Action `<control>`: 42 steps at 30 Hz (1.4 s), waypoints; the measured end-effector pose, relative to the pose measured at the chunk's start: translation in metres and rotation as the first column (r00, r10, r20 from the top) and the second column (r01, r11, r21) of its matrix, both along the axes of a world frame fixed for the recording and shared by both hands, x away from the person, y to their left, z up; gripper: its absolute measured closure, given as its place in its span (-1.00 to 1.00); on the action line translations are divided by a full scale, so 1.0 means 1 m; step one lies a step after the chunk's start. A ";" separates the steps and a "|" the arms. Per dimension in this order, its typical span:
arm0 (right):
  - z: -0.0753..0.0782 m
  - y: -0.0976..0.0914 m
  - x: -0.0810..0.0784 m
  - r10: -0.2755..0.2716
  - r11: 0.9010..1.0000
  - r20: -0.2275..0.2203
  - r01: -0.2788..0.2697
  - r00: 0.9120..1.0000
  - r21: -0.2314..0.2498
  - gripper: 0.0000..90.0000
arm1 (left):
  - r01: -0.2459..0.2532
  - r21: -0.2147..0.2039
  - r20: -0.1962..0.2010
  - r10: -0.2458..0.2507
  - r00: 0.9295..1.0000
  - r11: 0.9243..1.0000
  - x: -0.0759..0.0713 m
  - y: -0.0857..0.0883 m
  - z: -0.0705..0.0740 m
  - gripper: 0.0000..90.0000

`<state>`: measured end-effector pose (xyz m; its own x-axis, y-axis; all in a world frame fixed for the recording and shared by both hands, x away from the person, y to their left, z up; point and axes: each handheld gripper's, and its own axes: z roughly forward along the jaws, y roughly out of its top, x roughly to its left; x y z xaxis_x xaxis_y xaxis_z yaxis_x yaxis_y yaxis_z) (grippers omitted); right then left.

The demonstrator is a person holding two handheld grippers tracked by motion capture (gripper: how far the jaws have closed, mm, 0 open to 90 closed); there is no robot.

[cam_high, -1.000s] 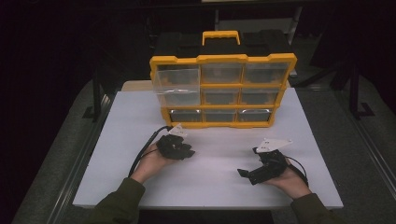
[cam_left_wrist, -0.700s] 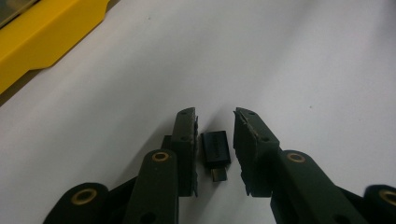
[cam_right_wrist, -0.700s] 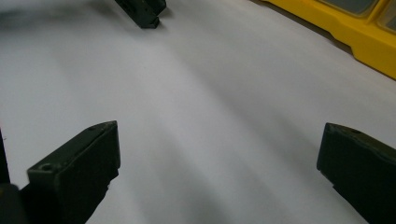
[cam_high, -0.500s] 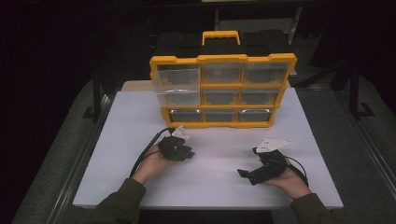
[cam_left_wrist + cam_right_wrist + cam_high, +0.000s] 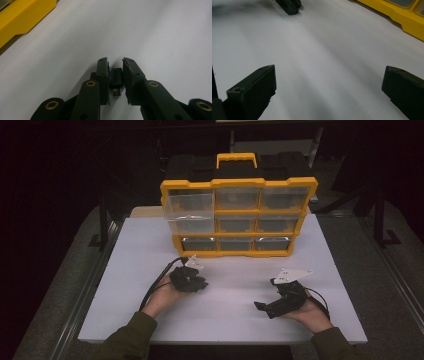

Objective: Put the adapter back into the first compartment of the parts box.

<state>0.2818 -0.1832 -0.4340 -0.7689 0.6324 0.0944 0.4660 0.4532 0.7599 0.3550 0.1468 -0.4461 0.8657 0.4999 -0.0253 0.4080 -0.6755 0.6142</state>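
Left gripper [image 5: 115,72]: jaws nearly shut around a small black USB dongle [image 5: 116,78], low in the centre of the left gripper view; a thin gap shows at each side, so I judge it a loose hold or one about to close. I cannot tell whether the dongle rests on the table.
Dongle position: lower left of centre in the high view, at the left gripper [image 5: 197,282], near the organizer's bottom row; metal plug end points back toward the camera, likely so the body end leads.
Right gripper [image 5: 265,306]: lower right of the high view, jaws spread wide with nothing between them; it seems parked low over the white table [image 5: 125,270], out of the way.
Organizer [image 5: 239,183]: yellow case standing upright at upper centre, 9 clear drawers in 3 rows facing the person; the upper-left drawer [image 5: 189,203] juts forward, probably opened to take or give a part.
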 end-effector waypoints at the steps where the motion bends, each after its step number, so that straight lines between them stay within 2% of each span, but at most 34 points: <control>1: 0.000 0.000 0.000 -0.001 1.000 0.000 0.001 1.000 0.001 -1.00 | -0.001 0.000 0.001 0.001 1.000 1.000 0.000 0.000 0.000 0.67; 15: 0.000 0.000 0.000 -0.001 1.000 0.000 0.001 1.000 0.003 -1.00 | 0.010 -0.006 0.007 -0.010 1.000 1.000 0.000 0.001 0.000 0.70; 18: 0.000 0.000 0.000 0.000 1.000 0.000 0.000 1.000 0.004 -1.00 | 0.005 -0.020 -0.004 -0.005 1.000 1.000 0.001 0.002 0.000 0.70; 23: 0.000 0.000 0.000 0.002 1.000 0.000 -0.002 1.000 0.004 -1.00 | 0.015 -0.015 -0.012 -0.015 1.000 1.000 0.001 0.008 0.002 0.70; 33: 0.000 0.000 0.000 0.004 1.000 -0.004 -0.004 1.000 0.003 -1.00 | -0.001 -0.052 -0.026 -0.001 1.000 0.999 0.001 0.025 0.011 0.70; 42: 0.000 0.000 0.000 0.003 1.000 -0.006 -0.003 1.000 0.003 -1.00 | -0.010 -0.066 -0.029 0.008 1.000 0.998 -0.001 0.036 0.017 0.70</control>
<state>0.2816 -0.1832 -0.4343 -0.7702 0.6298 0.1009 0.4695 0.4527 0.7581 0.3545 0.1830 -0.4293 0.8598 0.5038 -0.0828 0.4315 -0.6304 0.6453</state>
